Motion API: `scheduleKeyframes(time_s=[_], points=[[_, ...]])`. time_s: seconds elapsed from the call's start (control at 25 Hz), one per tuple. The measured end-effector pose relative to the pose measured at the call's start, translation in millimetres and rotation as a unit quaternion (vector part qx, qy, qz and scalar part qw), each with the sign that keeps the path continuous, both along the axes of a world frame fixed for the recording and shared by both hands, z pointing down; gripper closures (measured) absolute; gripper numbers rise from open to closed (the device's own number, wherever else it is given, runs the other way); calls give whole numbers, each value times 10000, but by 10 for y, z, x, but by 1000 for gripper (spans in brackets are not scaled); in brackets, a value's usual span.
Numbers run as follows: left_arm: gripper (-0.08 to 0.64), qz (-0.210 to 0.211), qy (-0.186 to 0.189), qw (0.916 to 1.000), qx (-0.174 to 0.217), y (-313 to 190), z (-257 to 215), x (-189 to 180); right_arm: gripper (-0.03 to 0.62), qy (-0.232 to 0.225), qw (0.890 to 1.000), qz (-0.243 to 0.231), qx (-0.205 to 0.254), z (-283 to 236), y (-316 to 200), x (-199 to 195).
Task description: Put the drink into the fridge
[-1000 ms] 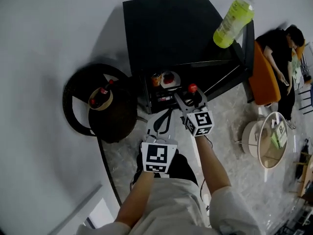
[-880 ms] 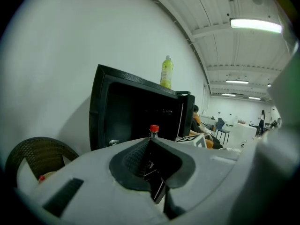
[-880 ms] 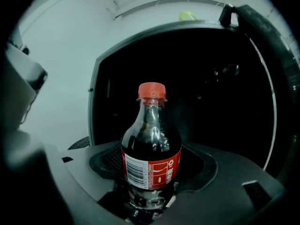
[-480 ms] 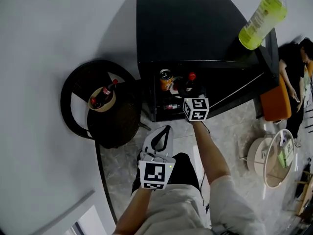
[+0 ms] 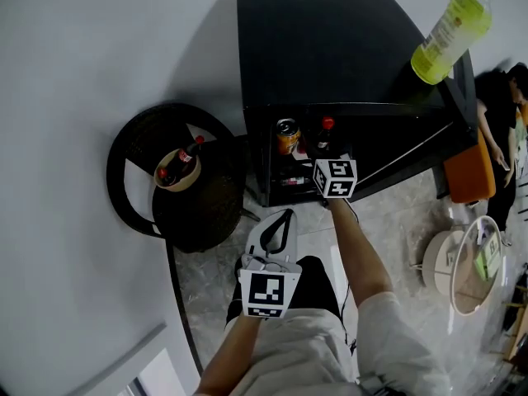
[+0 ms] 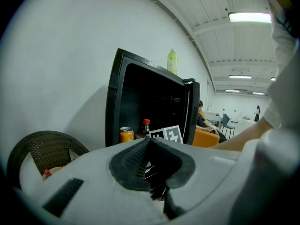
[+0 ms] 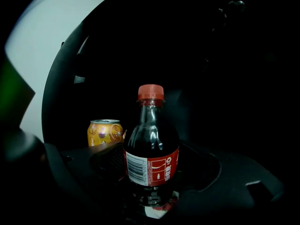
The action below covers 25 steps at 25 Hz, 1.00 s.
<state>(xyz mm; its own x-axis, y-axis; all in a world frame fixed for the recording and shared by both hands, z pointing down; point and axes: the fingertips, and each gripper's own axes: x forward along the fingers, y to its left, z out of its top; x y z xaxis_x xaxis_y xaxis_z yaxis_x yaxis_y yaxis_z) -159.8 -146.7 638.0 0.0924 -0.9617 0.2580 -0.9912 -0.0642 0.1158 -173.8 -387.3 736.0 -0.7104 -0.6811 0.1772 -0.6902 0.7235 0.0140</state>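
The black fridge [image 5: 322, 48] carries 1 green bottle [image 5: 450, 35] on top; inside, 1 orange can [image 5: 286, 136] sits just beside 1 cola bottle [image 5: 325, 136].

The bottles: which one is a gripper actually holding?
The red-capped cola bottle inside the fridge, clamped upright in the right gripper. The yellow-green bottle stands free on the fridge top; two others sit in a bowl.

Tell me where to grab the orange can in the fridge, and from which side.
Grip the orange can around its mid-body, coming in from the open front of the fridge. It stands upright, so its round wall suits side-closing jaws. The cola bottle in the right gripper stands close on its right.
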Motion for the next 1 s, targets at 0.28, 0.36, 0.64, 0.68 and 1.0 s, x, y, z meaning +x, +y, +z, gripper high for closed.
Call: scheduleKeyframes(time_s=[0.28, 0.36, 0.64, 0.68, 1.0], points=[[551, 125, 40, 9999, -31, 64, -498, 64, 302, 613, 9980, 116, -137, -397, 347, 314], [552, 115, 24, 9999, -15, 55, -698, 68, 302, 640, 9976, 167, -211, -591, 487, 437], [551, 71, -46, 10000, 28, 70, -1381, 208, 305, 322, 9984, 254, -380, -1451, 1182, 891], [551, 91, -77, 9999, 26, 80, -1439, 255, 307, 288, 9986, 218, -390, -1556, 1297, 929], [551, 61, -88, 9999, 86, 277, -1856, 632, 462, -495, 9933, 763, -707, -2199, 1721, 1569]])
